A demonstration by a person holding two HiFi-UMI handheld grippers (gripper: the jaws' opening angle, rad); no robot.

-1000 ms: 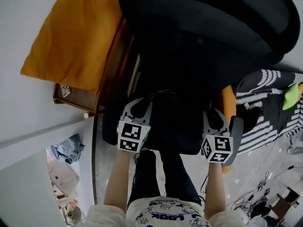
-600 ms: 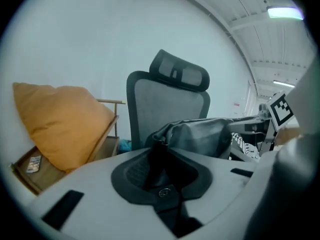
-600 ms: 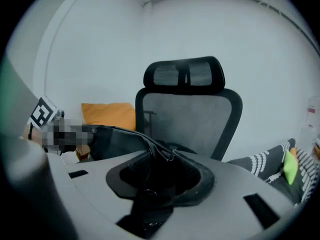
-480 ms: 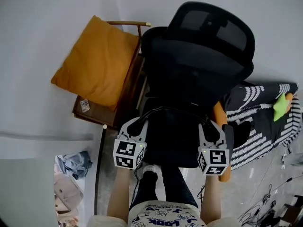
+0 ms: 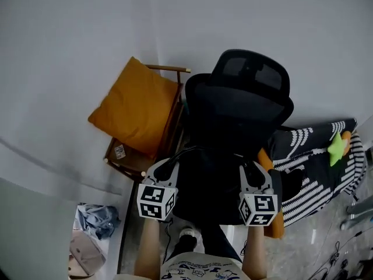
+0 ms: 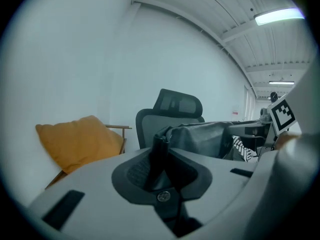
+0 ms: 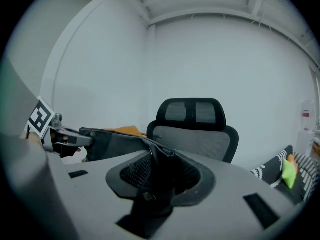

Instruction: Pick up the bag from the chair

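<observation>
**Bag held clear of the chair by 2 grippers**

The black soft fabric bag (image 5: 210, 182) hangs between both grippers, in front of the black mesh office chair (image 5: 242, 107). An orange cushion (image 5: 135, 111) on a wooden chair (image 5: 172, 116) stands just left, and striped black-and-white fabric (image 5: 309, 150) lies to the right. The left gripper (image 5: 165, 168) and right gripper (image 5: 252, 174) each clamp the bag's top edge. A pale wall (image 5: 87, 39) stands behind.

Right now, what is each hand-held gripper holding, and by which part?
One black bag, shared: the left hand-held gripper pinches its top edge at one end, the right hand-held gripper at the other.
</observation>
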